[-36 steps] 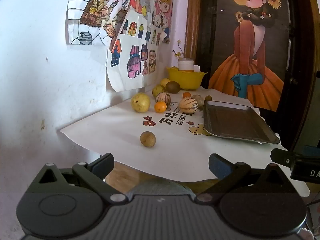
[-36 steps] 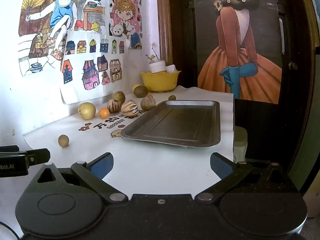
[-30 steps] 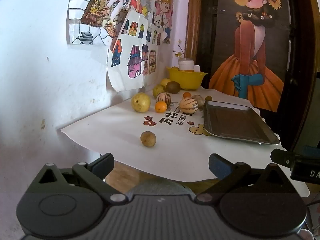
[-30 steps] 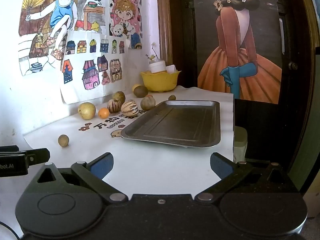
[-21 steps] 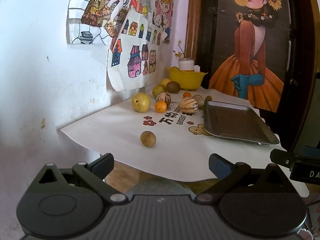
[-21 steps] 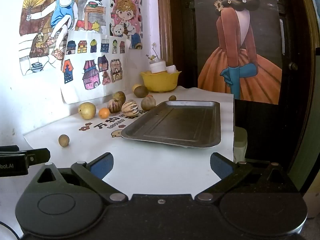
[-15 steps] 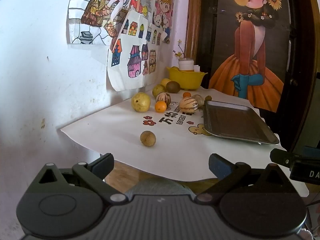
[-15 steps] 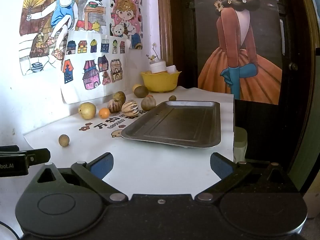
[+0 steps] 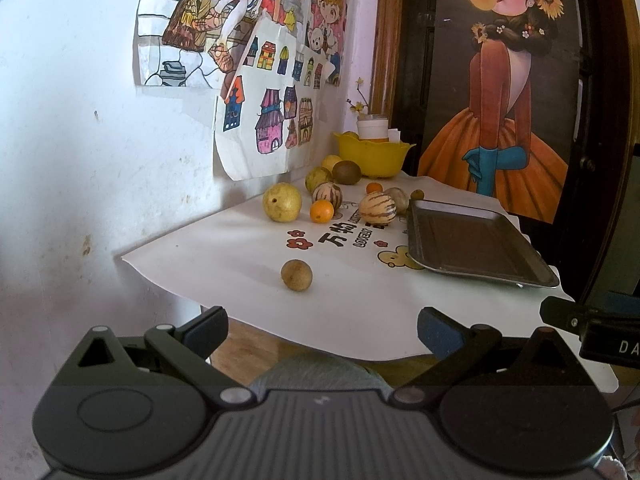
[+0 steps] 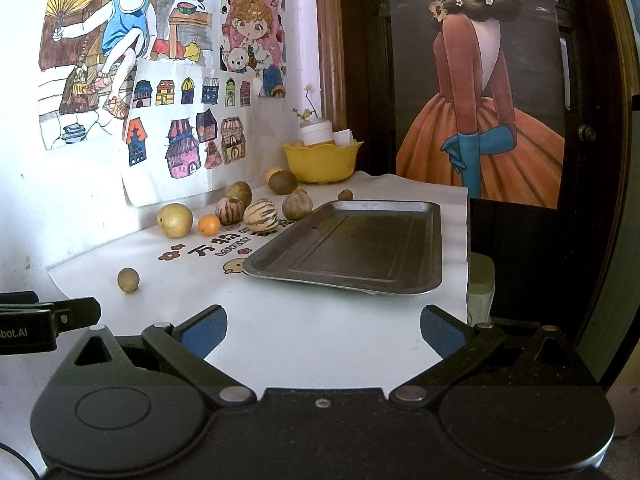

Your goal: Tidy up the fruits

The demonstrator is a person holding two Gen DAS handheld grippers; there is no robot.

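Both grippers, left (image 9: 322, 322) & right (image 10: 324, 326), jaws wide apart w/ nothing held, parked short of table so I see all fruit: small round brown fruit (image 9: 296, 275) sits alone near front edge, rest clustered by wall, dark rectangular metal tray (image 10: 352, 246) bare, prob. the destination.

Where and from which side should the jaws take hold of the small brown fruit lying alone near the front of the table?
Grip the small brown fruit across its widest middle, coming from the front. It is round, sits apart from the other fruit, and the left gripper, jaws open, already faces it, so probably nothing blocks either side.
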